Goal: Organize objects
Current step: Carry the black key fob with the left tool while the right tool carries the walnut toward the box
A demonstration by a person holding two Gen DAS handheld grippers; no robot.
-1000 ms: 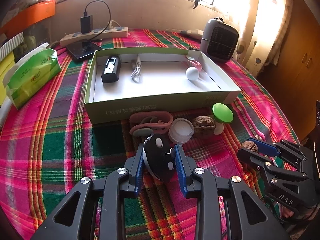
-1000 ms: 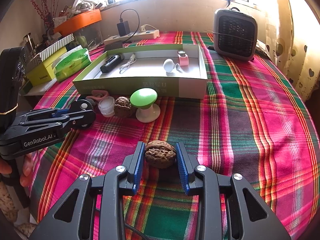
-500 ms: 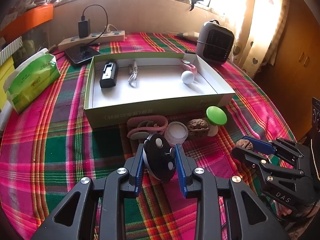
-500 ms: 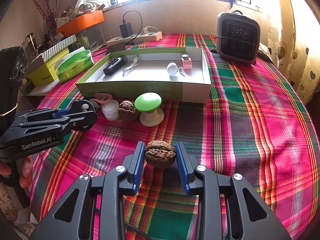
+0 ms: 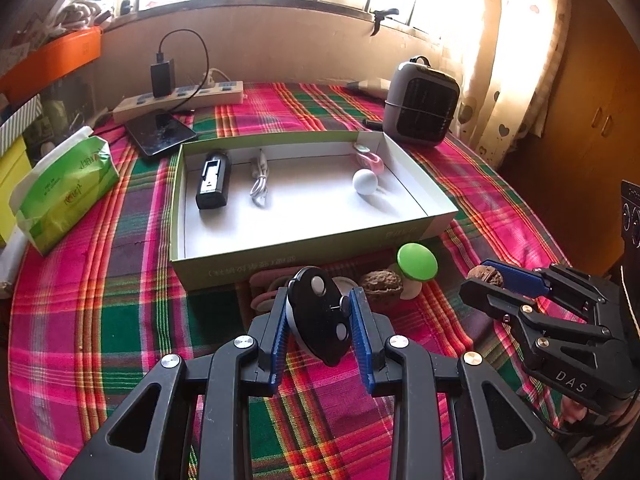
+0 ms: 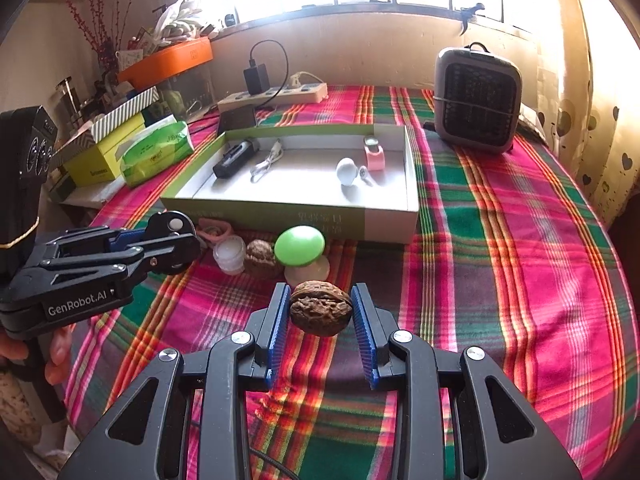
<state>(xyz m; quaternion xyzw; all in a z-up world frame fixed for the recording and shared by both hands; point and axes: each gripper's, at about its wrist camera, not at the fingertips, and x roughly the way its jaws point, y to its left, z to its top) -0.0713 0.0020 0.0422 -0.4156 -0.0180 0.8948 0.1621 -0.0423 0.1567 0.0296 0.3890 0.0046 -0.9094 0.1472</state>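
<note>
While both grippers hang over the plaid desk (image 6: pixel 500 240), left gripper (image 5: pixel 320 316) clamps a black disc (image 5: pixel 320 316); right gripper (image 6: pixel 321 308) clamps a walnut (image 6: pixel 321 308). Open box (image 5: pixel 400 236) sits at 12 o'clock of each, just beyond a second walnut (image 5: pixel 380 282) and green mushroom toy (image 5: pixel 416 262). Disc hides most of the pink item behind it.

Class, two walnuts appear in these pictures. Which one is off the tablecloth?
The walnut clamped in the right gripper is off the cloth. The other walnut rests on it, between the small white jar and the green-capped mushroom.
</note>
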